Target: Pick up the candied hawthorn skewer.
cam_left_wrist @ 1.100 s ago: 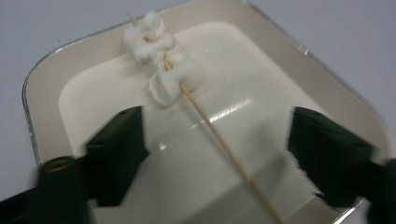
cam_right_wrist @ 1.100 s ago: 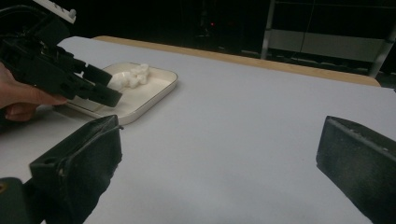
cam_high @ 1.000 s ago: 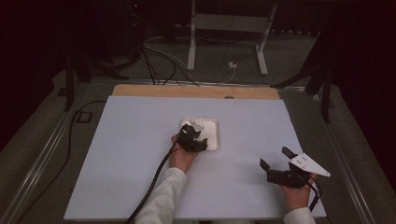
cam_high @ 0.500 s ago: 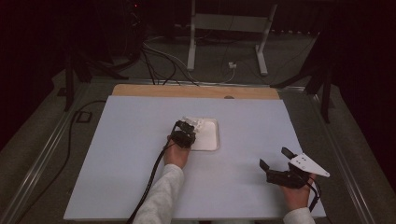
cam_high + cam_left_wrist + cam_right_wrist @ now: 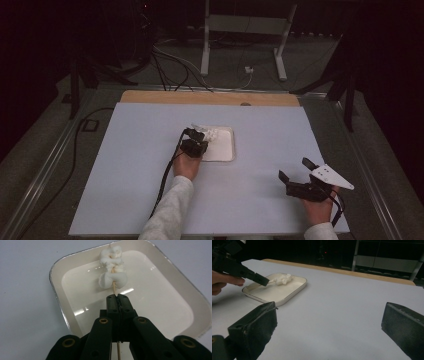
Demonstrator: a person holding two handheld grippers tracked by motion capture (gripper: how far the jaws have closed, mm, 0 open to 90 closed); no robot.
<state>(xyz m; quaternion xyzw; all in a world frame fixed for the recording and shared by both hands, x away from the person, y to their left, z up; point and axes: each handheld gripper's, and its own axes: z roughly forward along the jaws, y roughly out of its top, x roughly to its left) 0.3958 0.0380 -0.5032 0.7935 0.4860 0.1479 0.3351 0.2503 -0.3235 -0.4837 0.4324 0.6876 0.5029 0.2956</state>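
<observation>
Holding item: left gripper [image 5: 117,300], jaws pressed together on a thin wooden skewer [image 5: 114,288]; the stick passes between the jaws and out toward 12 o'clock in the left gripper view.

Skewer load: white, soft, lumpy pieces [image 5: 112,267] threaded on the far end, over the tray's back portion, close to its far rim; whether they touch the tray floor cannot be told.

Tray [image 5: 227,155]: shallow, rectangular, rounded corners, cream inside with a thin metallic edge. Sits just past the middle of the table [image 5: 140,150], slightly toward 1 o'clock. In the high view the left gripper [image 5: 196,141] overlaps the tray's 9 o'clock edge.

Right gripper [image 5: 296,174]: jaws spread wide, nothing between them. Position near the table's 5 o'clock corner, well apart from the tray, held by a hand [image 5: 318,209] close to the near edge. In the right gripper view the tray [image 5: 294,291] lies toward 10 o'clock.

Open room: bare white surface around the tray on all sides, widest toward 9 o'clock and 3 o'clock. A wooden strip [image 5: 210,97] runs along the table's far edge at 12 o'clock.
</observation>
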